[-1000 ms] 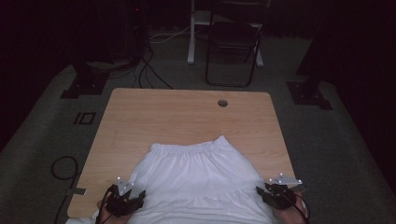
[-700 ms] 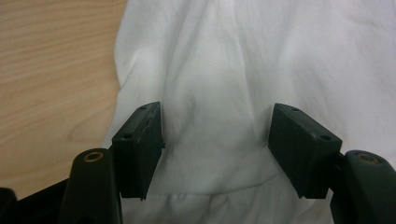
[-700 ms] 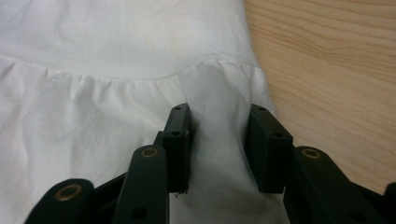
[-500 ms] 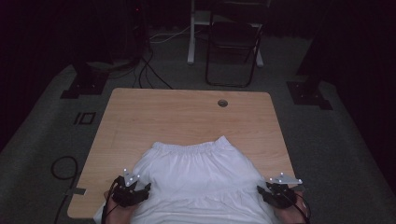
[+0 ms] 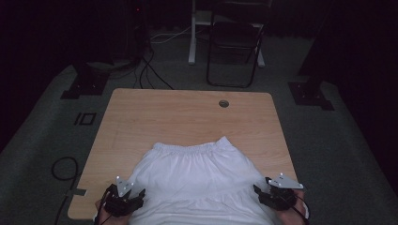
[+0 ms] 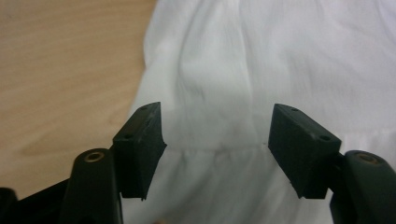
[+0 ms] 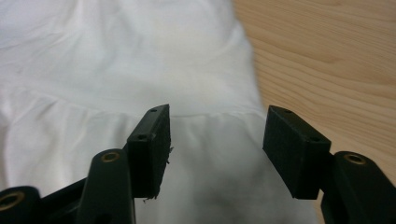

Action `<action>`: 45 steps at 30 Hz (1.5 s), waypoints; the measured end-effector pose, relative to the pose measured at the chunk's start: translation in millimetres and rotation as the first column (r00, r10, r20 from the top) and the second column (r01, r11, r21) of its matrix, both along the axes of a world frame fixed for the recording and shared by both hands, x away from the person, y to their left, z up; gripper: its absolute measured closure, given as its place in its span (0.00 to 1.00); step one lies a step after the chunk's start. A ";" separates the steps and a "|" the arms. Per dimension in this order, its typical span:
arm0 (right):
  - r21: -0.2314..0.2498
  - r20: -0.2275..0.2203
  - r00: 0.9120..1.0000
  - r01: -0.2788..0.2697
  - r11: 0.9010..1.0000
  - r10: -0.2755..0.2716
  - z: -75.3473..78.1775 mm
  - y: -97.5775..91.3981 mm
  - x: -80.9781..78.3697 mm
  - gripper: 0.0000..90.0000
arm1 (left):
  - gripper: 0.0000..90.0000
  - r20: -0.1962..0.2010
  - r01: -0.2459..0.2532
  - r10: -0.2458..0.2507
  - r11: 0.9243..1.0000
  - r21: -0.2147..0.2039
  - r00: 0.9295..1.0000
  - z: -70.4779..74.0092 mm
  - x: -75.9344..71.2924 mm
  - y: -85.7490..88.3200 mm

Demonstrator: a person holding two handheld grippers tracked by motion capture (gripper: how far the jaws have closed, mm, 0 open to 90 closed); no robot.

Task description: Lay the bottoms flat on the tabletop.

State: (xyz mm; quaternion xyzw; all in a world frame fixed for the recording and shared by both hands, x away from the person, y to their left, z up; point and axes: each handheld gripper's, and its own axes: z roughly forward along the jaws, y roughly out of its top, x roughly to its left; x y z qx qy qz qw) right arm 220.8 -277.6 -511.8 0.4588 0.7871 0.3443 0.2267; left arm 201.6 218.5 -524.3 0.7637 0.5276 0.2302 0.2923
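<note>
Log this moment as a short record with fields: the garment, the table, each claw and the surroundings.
garment: white skirt with a gathered waistband at the far end, spread flat, its near part running off the table's near edge
table: light wooden table with a round cable hole near its far edge
left claw: open, jaws over the skirt's left edge at a gathered seam
right claw: open, jaws over the skirt's right edge at the same seam
surroundings: dark room, folding chair beyond the table, cables on the floor

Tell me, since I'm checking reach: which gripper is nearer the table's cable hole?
Right. The right gripper is at the near right edge, the hole far and slightly right of centre; the left gripper is at the near left.
</note>
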 end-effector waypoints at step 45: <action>-0.114 -0.023 0.991 0.125 0.986 -0.129 -26.7 20.3 117.1 0.46 | 0.33 0.040 -0.053 0.054 0.998 -0.040 0.998 -20.3 140.7 -4.4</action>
